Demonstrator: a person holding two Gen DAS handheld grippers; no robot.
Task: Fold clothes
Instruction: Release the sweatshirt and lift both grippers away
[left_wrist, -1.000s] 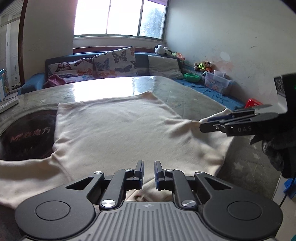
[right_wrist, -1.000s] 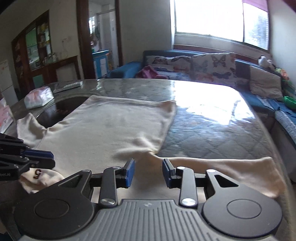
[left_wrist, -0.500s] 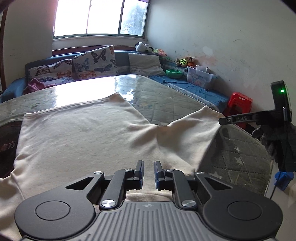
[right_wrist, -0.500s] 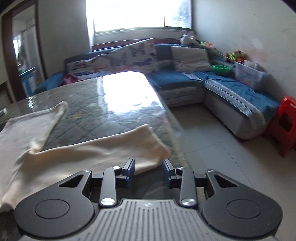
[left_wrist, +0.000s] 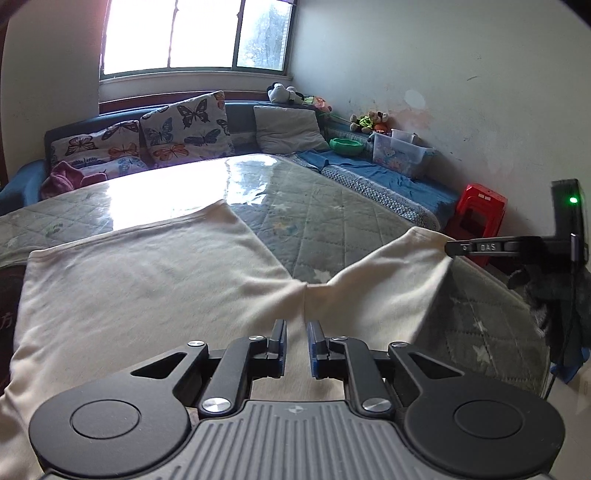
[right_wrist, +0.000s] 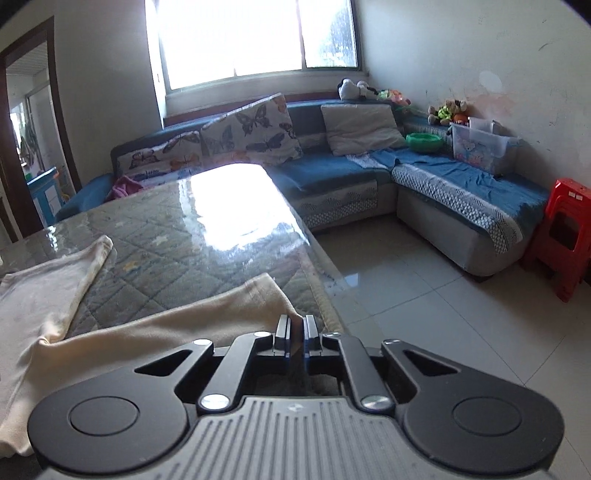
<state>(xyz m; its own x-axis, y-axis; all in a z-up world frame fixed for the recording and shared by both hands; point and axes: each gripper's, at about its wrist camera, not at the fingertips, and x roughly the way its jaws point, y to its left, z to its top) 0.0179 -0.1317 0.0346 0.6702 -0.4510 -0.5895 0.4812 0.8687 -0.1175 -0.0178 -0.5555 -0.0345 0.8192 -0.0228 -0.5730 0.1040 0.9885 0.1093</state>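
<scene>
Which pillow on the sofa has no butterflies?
The plain beige pillow nearest the sofa's corner. The other pillows beside it, toward the door, are covered in butterfly prints; this one has no pattern.

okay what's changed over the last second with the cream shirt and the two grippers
The right gripper swung out along the sleeve to its cuff at the table edge, and its jaws have just closed on the cuff. The left gripper stayed nearly shut on the cream shirt, which still lies spread flat.
</scene>
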